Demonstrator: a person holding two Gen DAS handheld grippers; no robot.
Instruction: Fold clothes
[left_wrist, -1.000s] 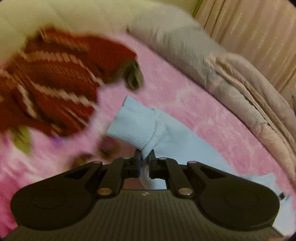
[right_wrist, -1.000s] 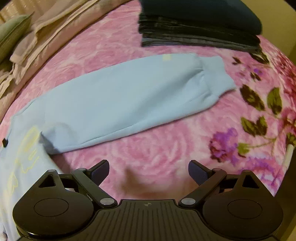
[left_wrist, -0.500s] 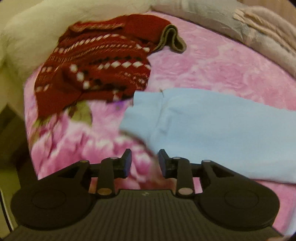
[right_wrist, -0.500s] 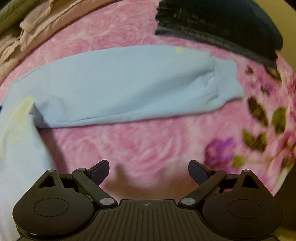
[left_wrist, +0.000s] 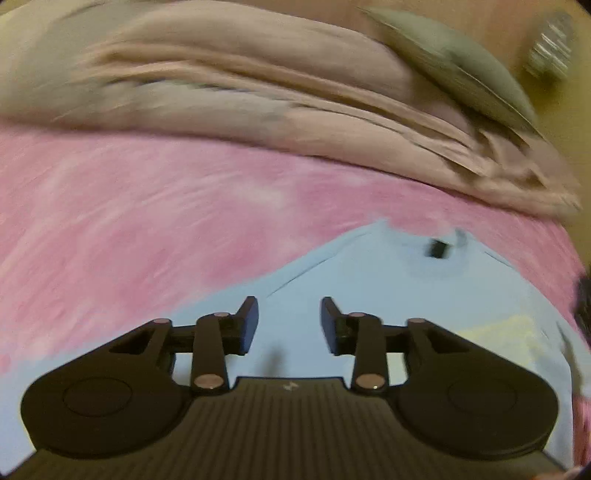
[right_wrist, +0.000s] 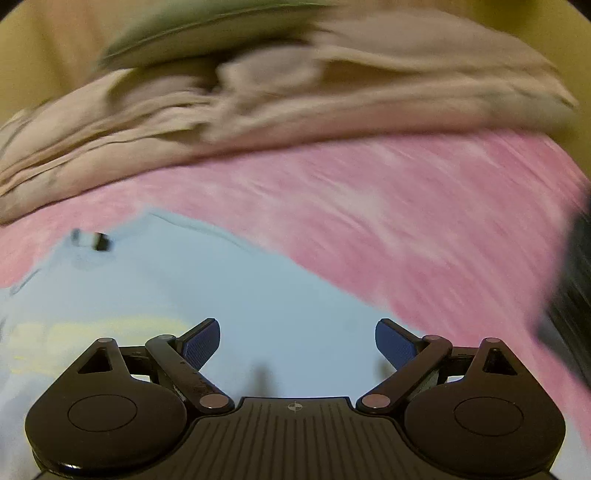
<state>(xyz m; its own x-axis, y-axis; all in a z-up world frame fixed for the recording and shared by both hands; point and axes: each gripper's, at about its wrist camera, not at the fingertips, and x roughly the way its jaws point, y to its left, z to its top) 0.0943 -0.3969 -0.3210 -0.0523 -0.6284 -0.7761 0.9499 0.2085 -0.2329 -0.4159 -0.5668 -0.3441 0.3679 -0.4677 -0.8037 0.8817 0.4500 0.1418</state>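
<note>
A light blue sweatshirt (left_wrist: 369, 280) lies flat on the pink bedspread (left_wrist: 147, 221), with a small black tag (left_wrist: 437, 248) near its collar and a pale yellow print (left_wrist: 506, 328). My left gripper (left_wrist: 289, 319) hovers open over its shoulder area with nothing between the fingers. In the right wrist view the same sweatshirt (right_wrist: 221, 288) fills the lower left, its black tag (right_wrist: 99, 242) at the far left. My right gripper (right_wrist: 297, 341) stands wide open above the cloth, holding nothing. Both views are motion-blurred.
A heap of beige bedding (left_wrist: 258, 103) runs along the far edge of the bed, with a grey-green pillow (left_wrist: 461, 70) on it. The beige bedding (right_wrist: 295, 96) also fills the top of the right view. A dark stack of clothes (right_wrist: 576, 295) shows at the right edge.
The left gripper let go of the sleeve cuff, opened, and swung from the red sweater side to the sweatshirt's collar area. The right gripper turned from the other sleeve toward the collar too.
</note>
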